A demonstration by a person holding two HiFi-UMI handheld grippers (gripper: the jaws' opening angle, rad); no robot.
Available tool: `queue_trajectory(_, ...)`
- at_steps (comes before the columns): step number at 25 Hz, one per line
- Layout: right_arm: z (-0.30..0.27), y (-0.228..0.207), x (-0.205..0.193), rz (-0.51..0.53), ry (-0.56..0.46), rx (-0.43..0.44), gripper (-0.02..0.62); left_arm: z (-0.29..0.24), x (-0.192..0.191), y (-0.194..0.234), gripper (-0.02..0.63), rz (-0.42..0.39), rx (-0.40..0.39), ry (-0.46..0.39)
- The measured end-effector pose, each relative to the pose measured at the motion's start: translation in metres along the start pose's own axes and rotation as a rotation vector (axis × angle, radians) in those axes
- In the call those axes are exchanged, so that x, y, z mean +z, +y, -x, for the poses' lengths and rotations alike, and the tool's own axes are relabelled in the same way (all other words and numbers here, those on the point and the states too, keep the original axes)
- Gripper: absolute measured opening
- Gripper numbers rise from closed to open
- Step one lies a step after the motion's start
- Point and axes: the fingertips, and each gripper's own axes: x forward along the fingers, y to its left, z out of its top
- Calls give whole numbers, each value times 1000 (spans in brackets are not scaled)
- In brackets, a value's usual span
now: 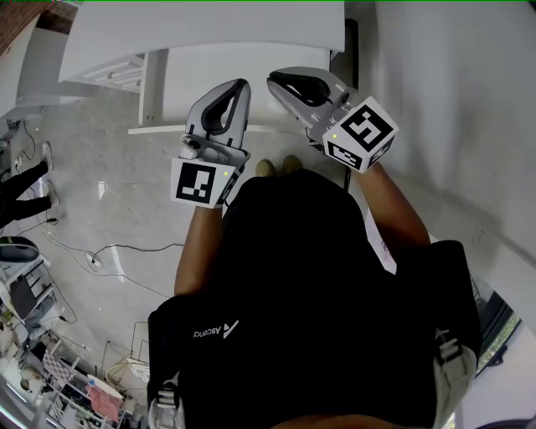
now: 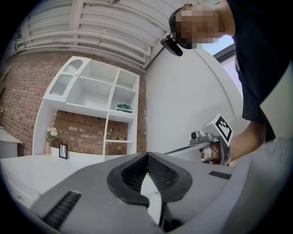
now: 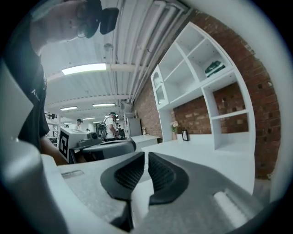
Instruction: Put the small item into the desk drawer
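Overhead, the left gripper (image 1: 244, 85) and right gripper (image 1: 271, 80) are held side by side before the white worktop (image 1: 209, 21), and "Ascend" (image 1: 214, 330) reads upside down on the person's black top (image 1: 318, 268). Only the gripper views show the white shelf unit (image 2: 98, 98) on brick, with flowers (image 2: 51, 133) and a small frame (image 2: 63, 151). The left gripper's jaws meet at the tips on nothing, the right gripper view alone catches distant people (image 3: 110, 125), and its jaws stand all but together, a thin empty slit between the pads; where the small item lies I cannot tell.
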Motion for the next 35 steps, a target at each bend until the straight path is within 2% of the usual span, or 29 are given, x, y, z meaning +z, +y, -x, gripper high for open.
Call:
queue_trajectory(9,21,21,28,111,-114,10,3,6,16,-19,-2,-17,-16,-5)
queue_trajectory(18,43,42,46,173,-286,-7,2,14,25,-36,-2,-45,-46,-32)
queue_trajectory(26,52,47,47,200,-310,-42,2,17,25,-40,-2,-44,-43,-34)
queue_trajectory(35,52,49,42,189,-297,-36,1,21,25,-40,-2,-37,-38,-36)
